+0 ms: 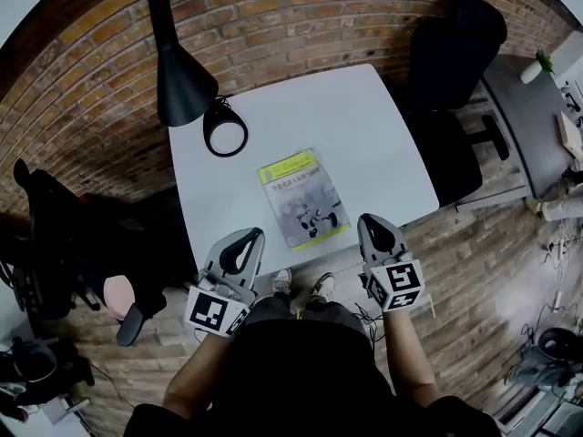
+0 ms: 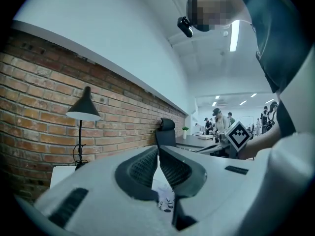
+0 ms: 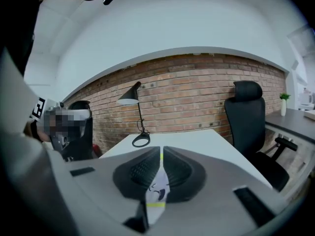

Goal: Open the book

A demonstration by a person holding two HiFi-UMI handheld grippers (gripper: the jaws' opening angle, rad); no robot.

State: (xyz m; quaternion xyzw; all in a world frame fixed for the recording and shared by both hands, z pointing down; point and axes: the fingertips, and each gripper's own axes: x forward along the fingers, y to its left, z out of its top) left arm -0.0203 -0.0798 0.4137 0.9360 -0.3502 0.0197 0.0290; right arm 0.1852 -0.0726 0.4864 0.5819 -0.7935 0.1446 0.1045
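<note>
lamp [image 1: 185,78] (far left), open tabletop [image 1: 369,139] around book [image 1: 303,198]

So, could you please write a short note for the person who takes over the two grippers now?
Left gripper: jaws together, holding nothing, at the near edge of the white table, left of the book.
Right gripper: jaws together, holding nothing, by the book's near right corner.
Book: closed, flat, cover up, between both grippers.
Done: nothing yet.
Left: probably catch the cover's edge and turn it open.
</note>
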